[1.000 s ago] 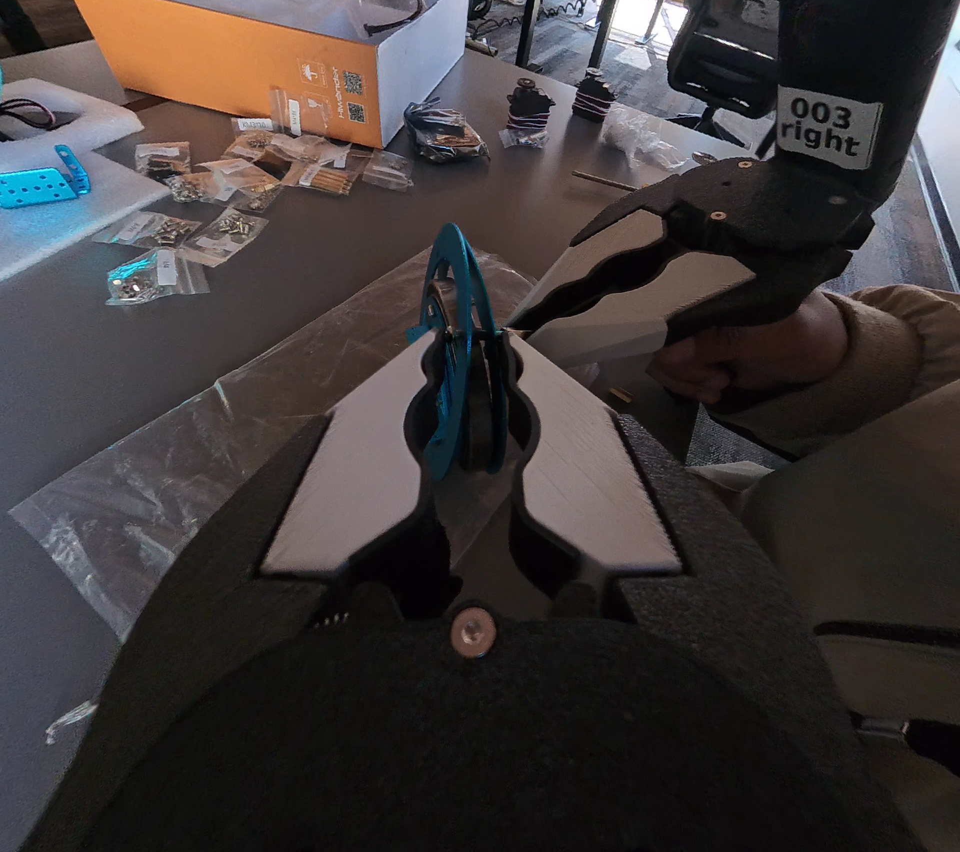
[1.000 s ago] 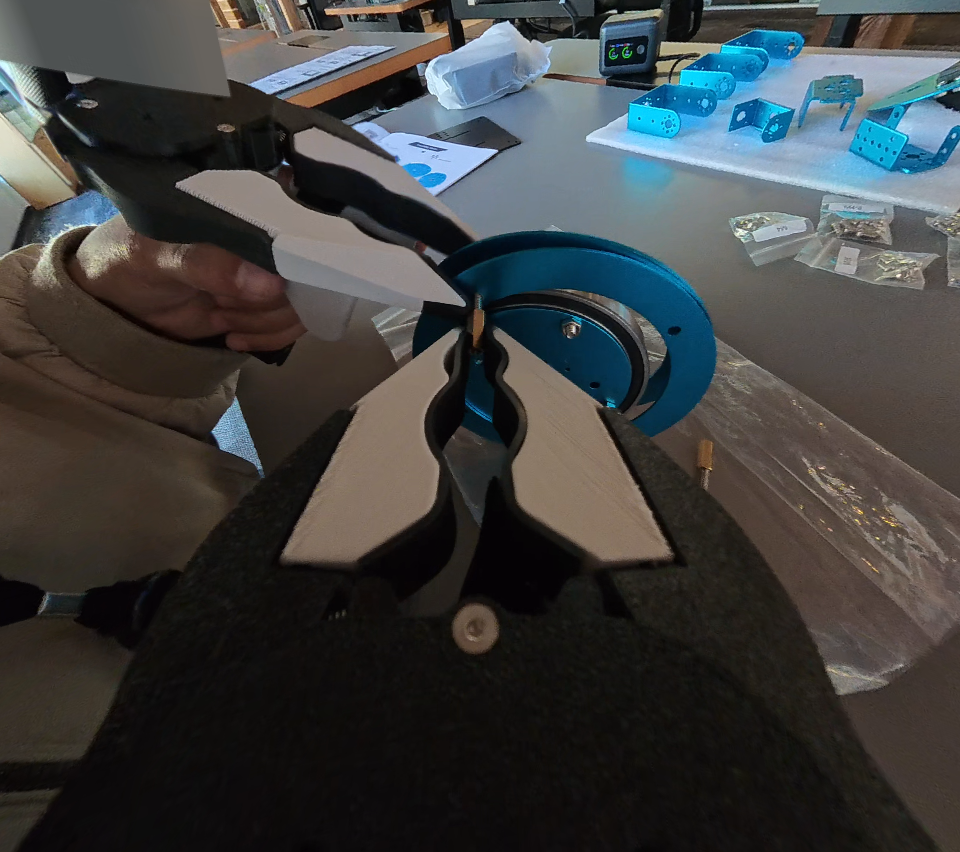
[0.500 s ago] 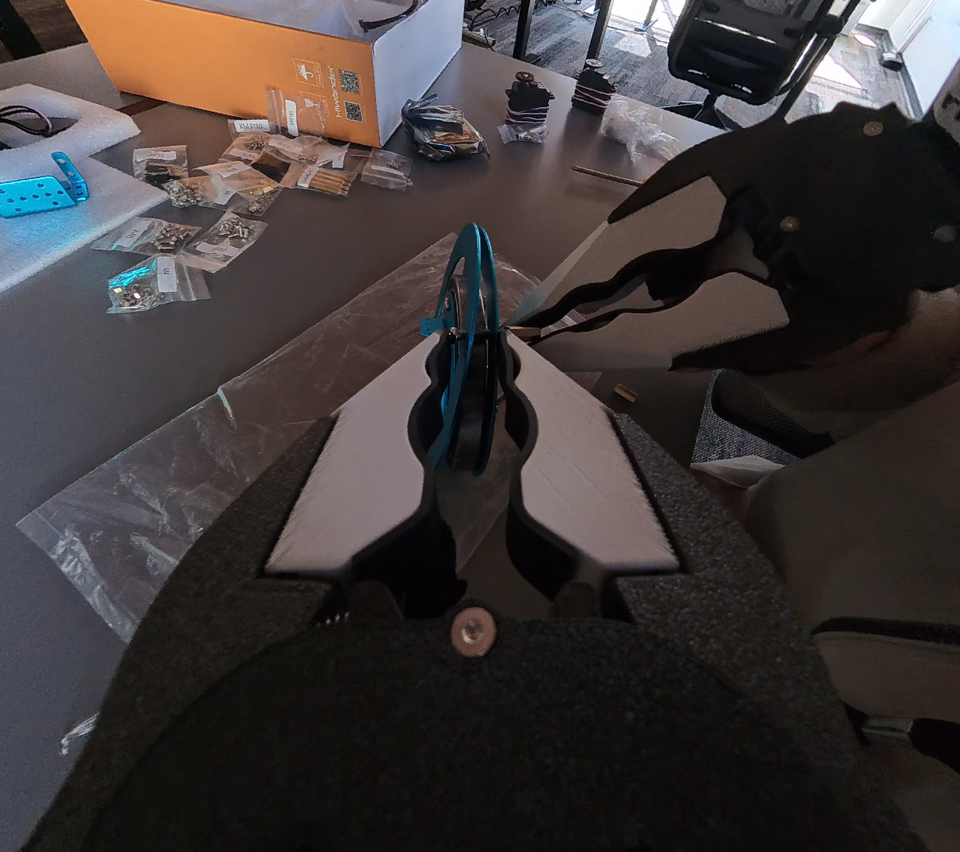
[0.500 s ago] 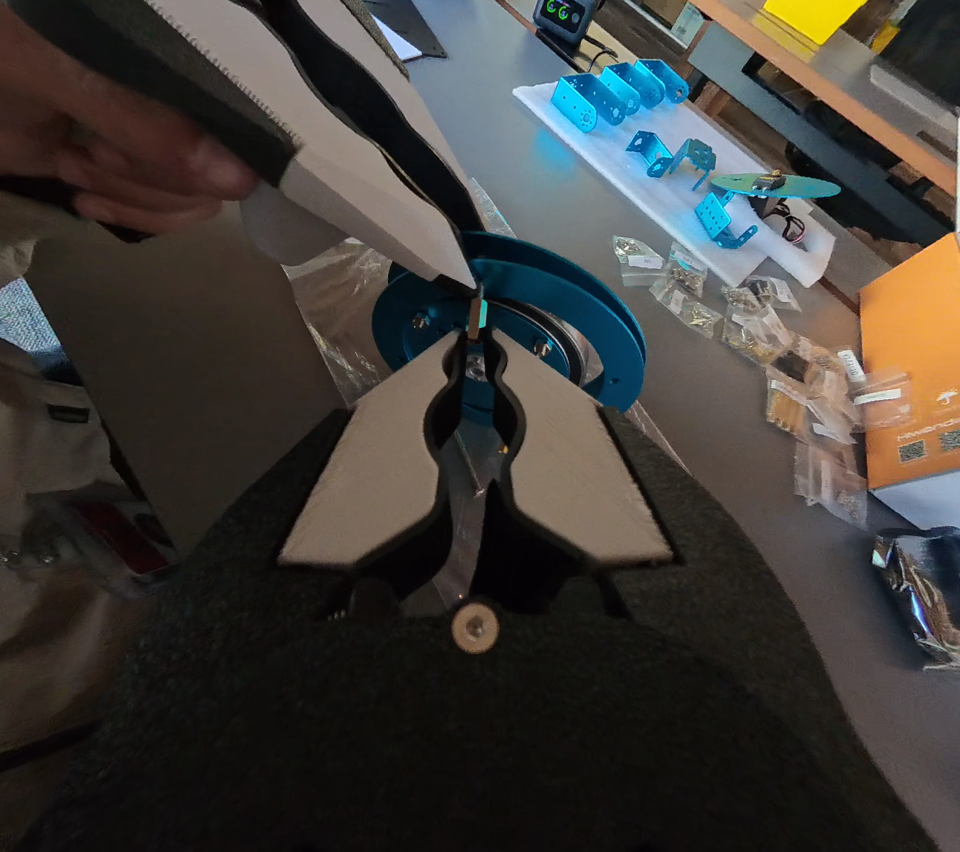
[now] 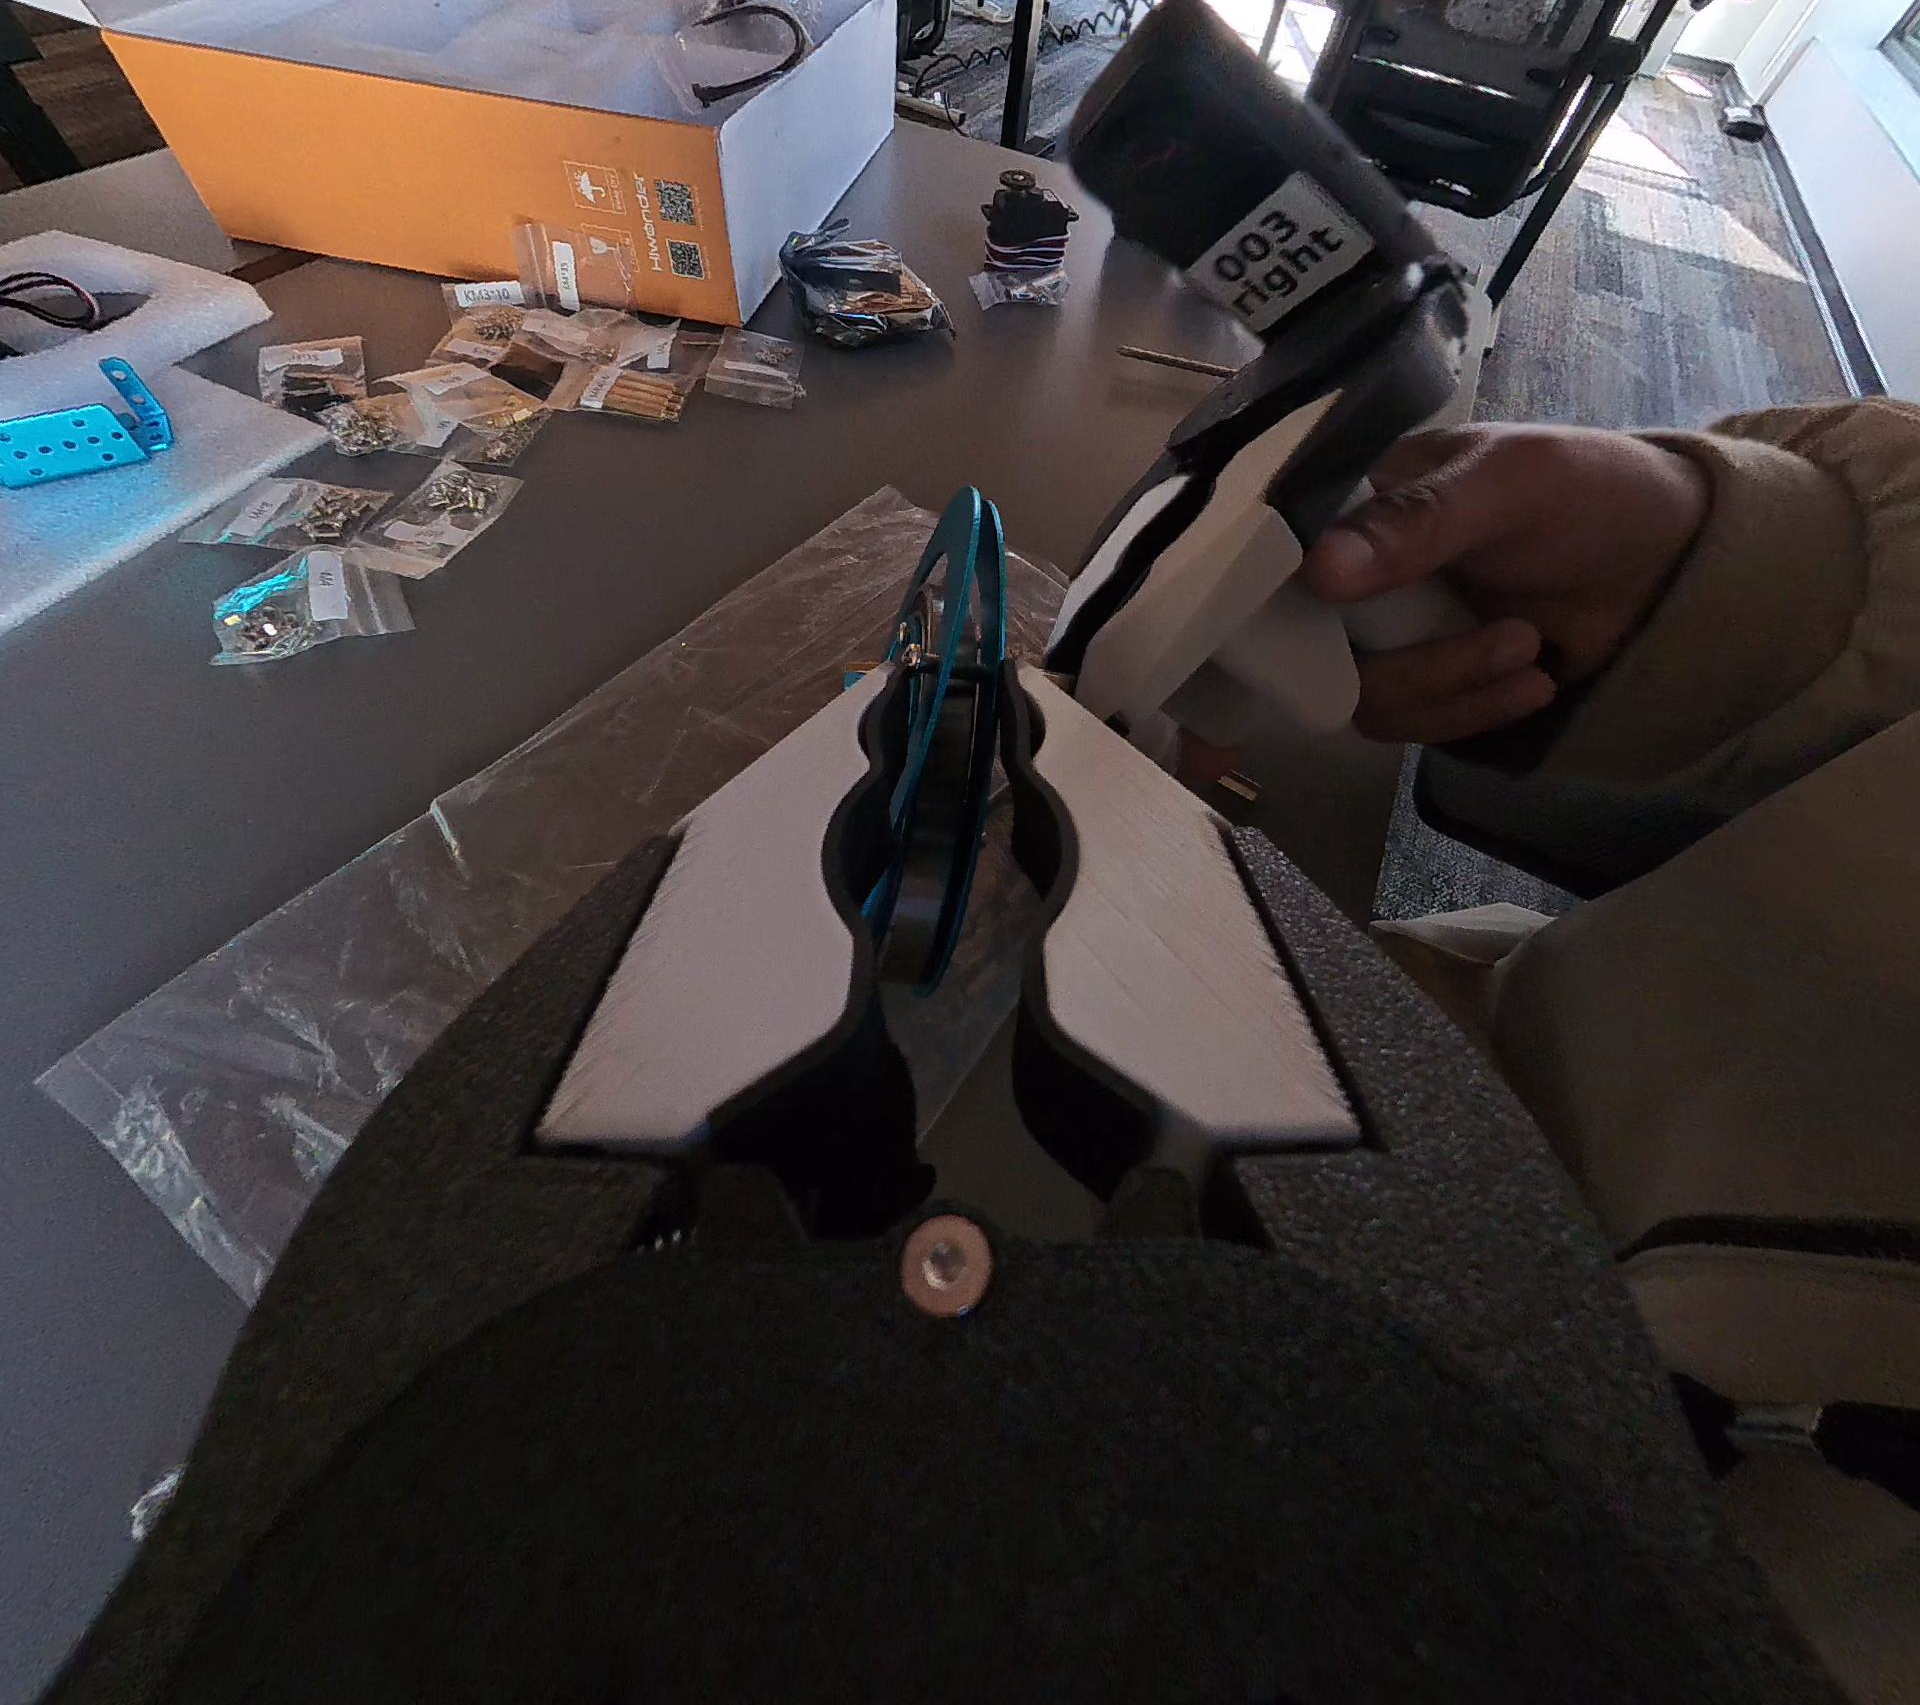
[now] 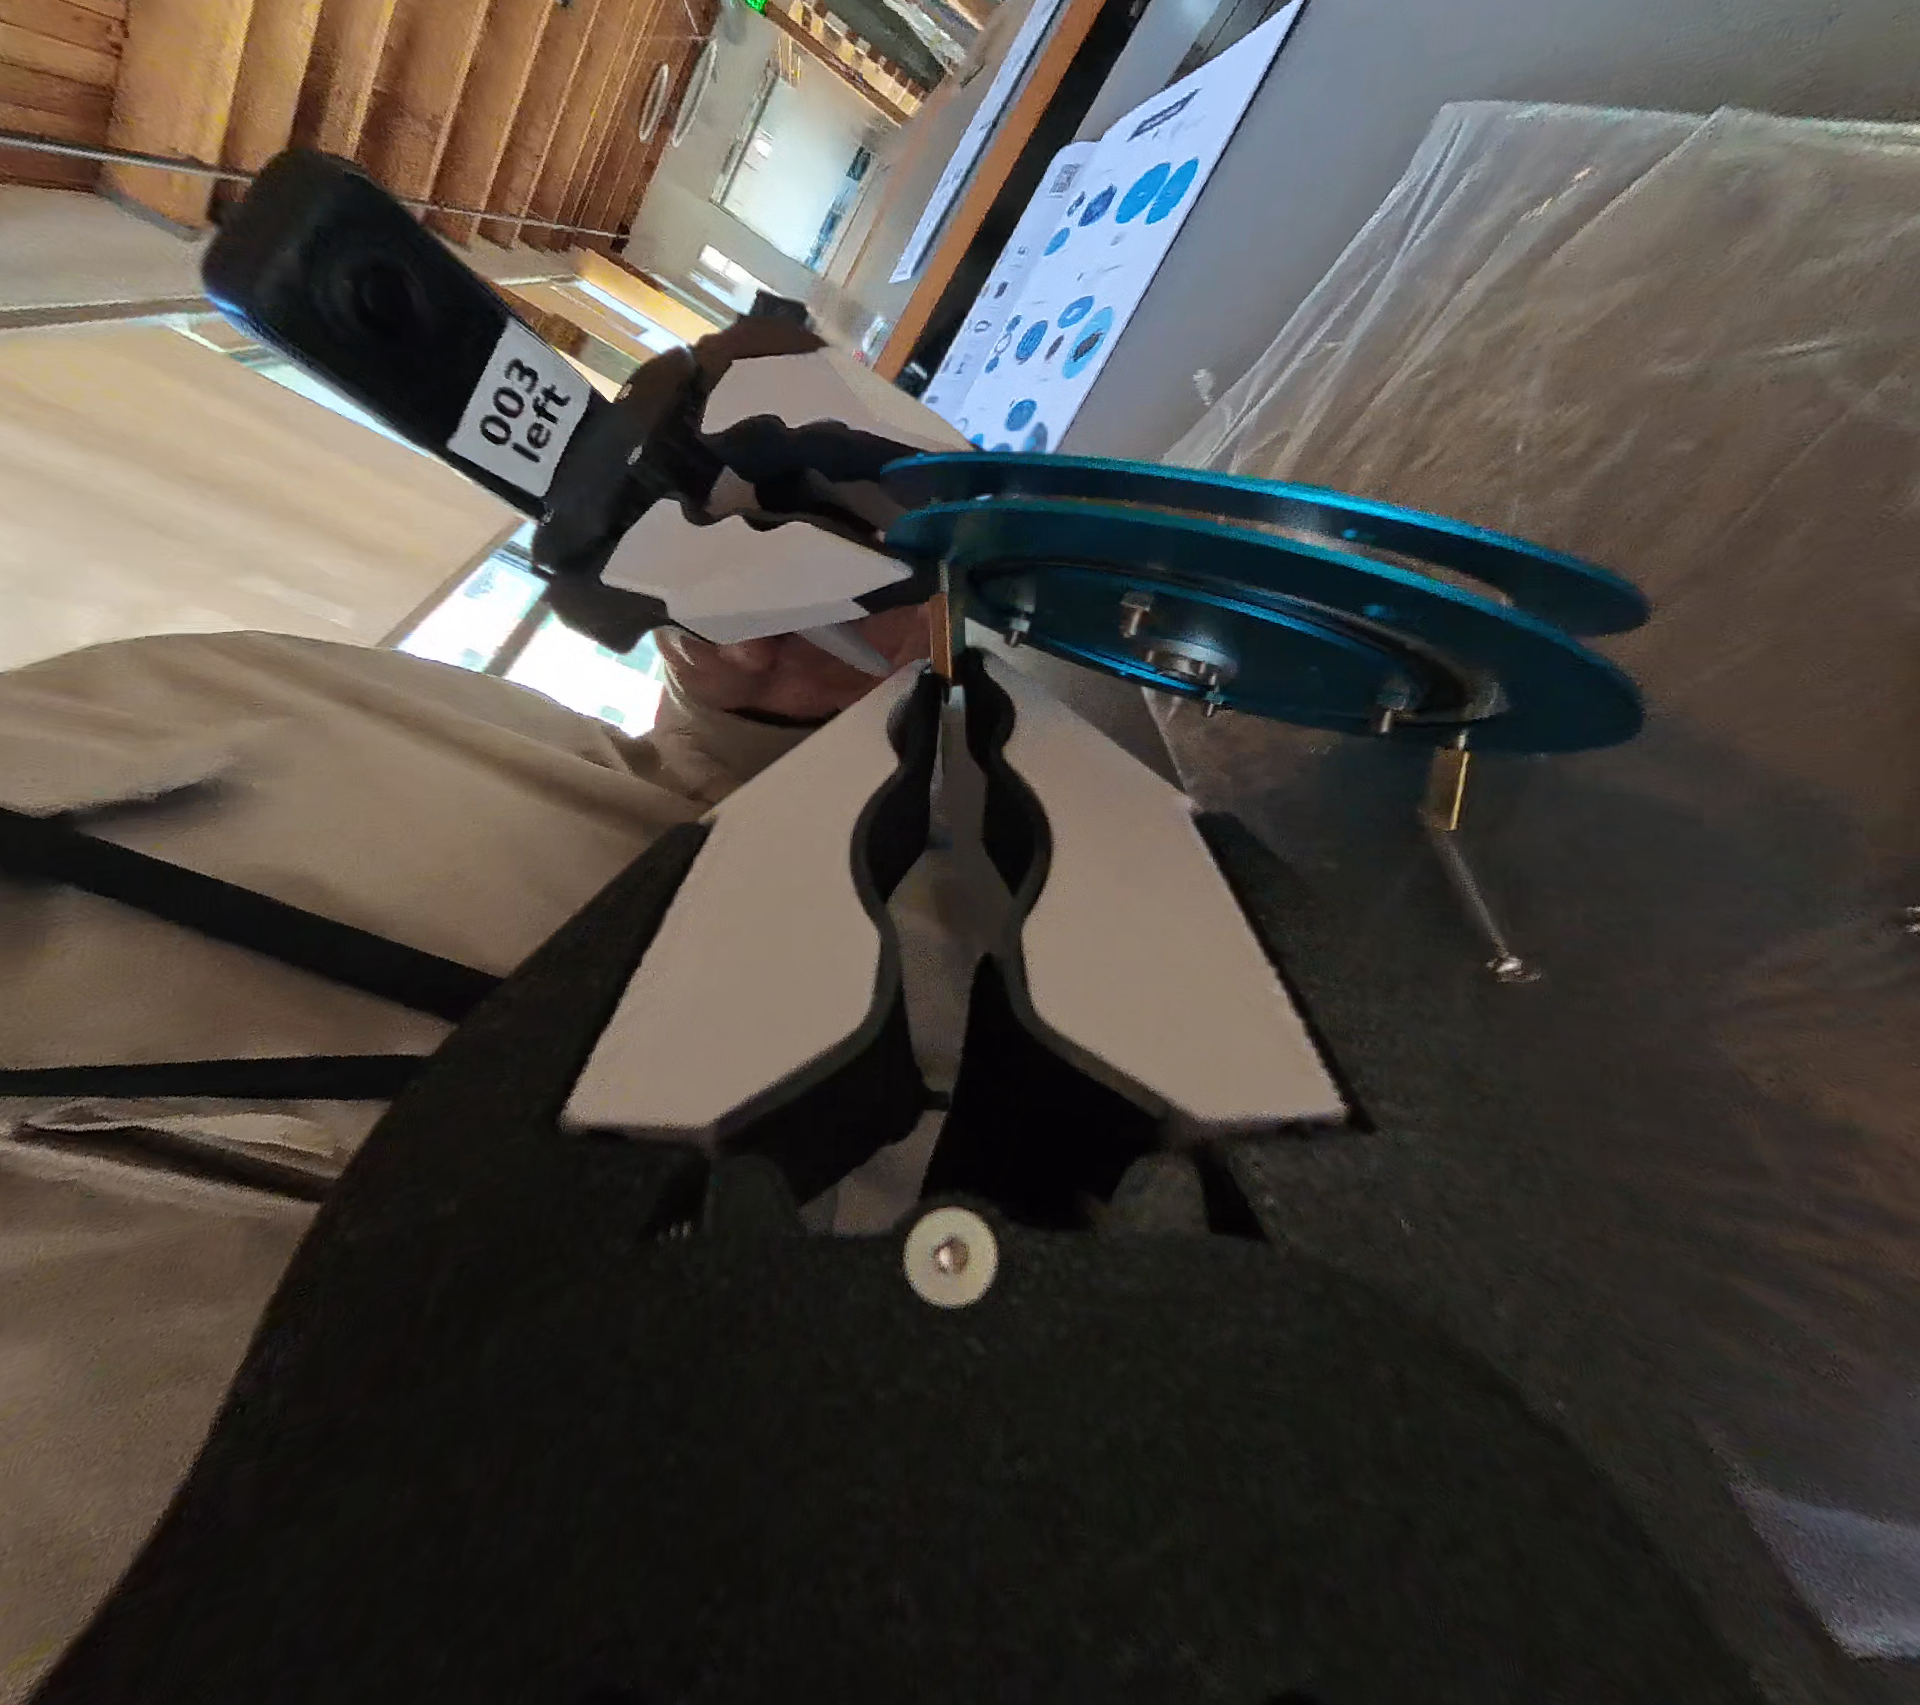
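My left gripper [image 5: 951, 681] is shut on a blue disc assembly [image 5: 956, 616], two round blue plates with a bearing between them, held on edge above a clear plastic bag [image 5: 416, 928]. In the right wrist view the assembly [image 6: 1299, 606] shows its bolted face. My right gripper [image 6: 943, 681] is shut on a small brass standoff [image 6: 941, 637] that stands on the near plate's rim. The right gripper also shows in the left wrist view [image 5: 1070, 647], tips against the disc's right side. A second brass standoff [image 6: 1446, 788] hangs from the plate's far rim. The left gripper [image 6: 873, 554] grips the disc edge.
On the grey table [image 5: 156, 772] lie several small bags of screws [image 5: 312, 606], an open orange and white box [image 5: 468, 128], a dark foil bag [image 5: 862, 294], a servo [image 5: 1023, 232], white foam with a blue bracket [image 5: 73, 440], and a loose brass standoff [image 5: 1236, 785]. An instruction sheet [image 6: 1091, 273] lies beyond. Only a small space, under 4 cm, lies between the two pairs of fingers.
My right gripper has rolled strongly while still pinching the brass standoff, so its view is now tilted sideways. The left gripper and the blue disc have stayed almost still.
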